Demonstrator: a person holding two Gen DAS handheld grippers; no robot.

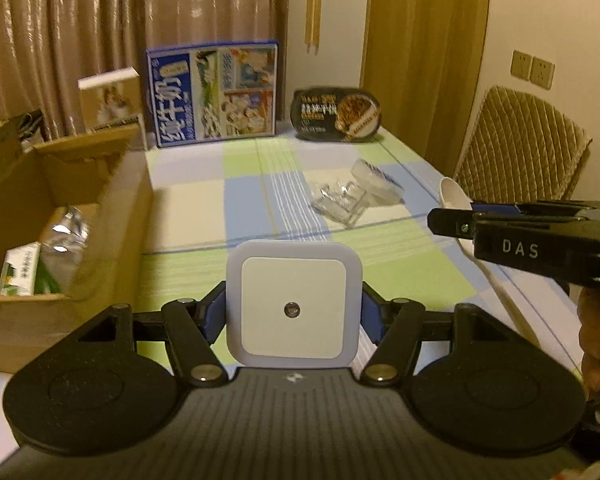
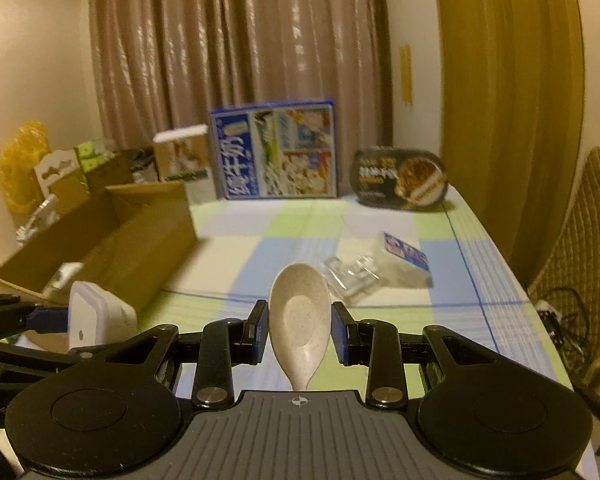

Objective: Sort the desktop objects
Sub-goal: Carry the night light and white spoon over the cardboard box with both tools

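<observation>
While the left hand-held gripper (image 1: 293, 312) is clamped on a white square night light (image 1: 292, 305), the right hand-held gripper (image 2: 300, 334) pinches a speckled spoon (image 2: 299, 322), both above the checked bench (image 1: 204, 204); farther left sits a cardboard box (image 1: 112, 216).

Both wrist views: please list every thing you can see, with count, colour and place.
night light: 1, white, held in left claw
spoon: 1, speckled cream, held in right claw
cardboard box: 1, brown, open, left table edge
clear plastic packaging: 1, transparent, mid-table
milk carton box: 1, blue, upright at far edge
noodle bowl: 1, black, far right
small box: 1, tan and white, left of milk carton box
tablecloth: 1, checked green, blue, white
chair: 1, tan, right of table
left claw: 1, black
right claw: 1, black
</observation>
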